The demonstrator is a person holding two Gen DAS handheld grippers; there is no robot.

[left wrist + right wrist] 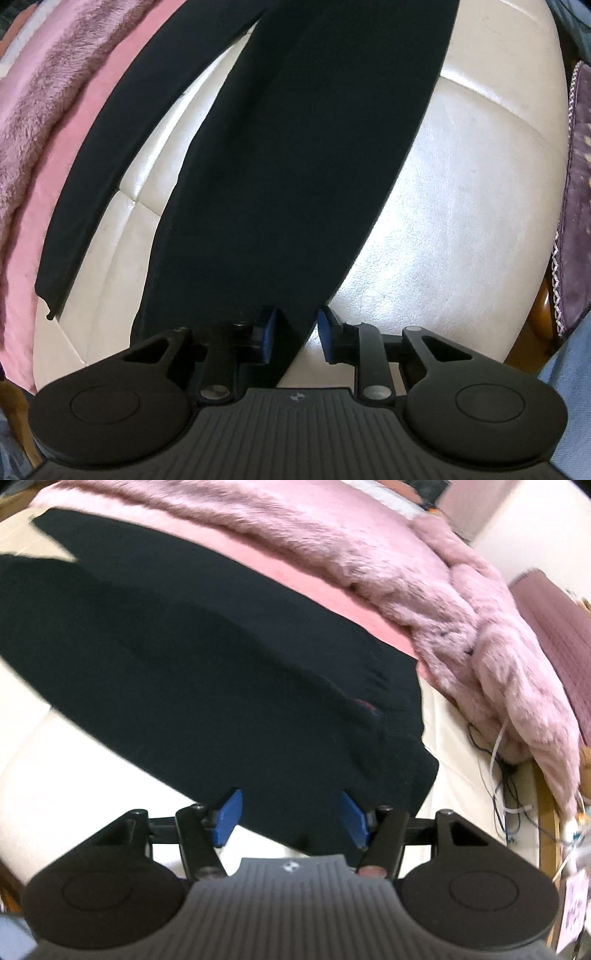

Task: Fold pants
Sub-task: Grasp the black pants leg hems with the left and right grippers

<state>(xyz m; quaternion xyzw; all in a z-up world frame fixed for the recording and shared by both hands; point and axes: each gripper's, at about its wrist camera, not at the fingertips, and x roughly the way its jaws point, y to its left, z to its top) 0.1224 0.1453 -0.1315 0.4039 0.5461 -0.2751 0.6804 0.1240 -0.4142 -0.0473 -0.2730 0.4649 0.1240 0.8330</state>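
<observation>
Cream leather cushion [443, 206], fluffy pink blanket [424, 576], tangled cables [506, 775], purple embroidered cloth [576, 192]

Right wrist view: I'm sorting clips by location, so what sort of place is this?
Probably a home living room or bedroom: black pants lie on a cream leather cushion, beside a pink furry blanket.

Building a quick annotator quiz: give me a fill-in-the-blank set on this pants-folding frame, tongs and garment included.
1. The pants are ____ in color.
2. The pads on the right tongs are ____.
3. The pants lie on a cream cushion beside a fluffy ____ blanket.
4. Both the left tongs and the right tongs stand ____, with fabric between the pads but not clamped.

Missing words: black; blue; pink; open
</observation>
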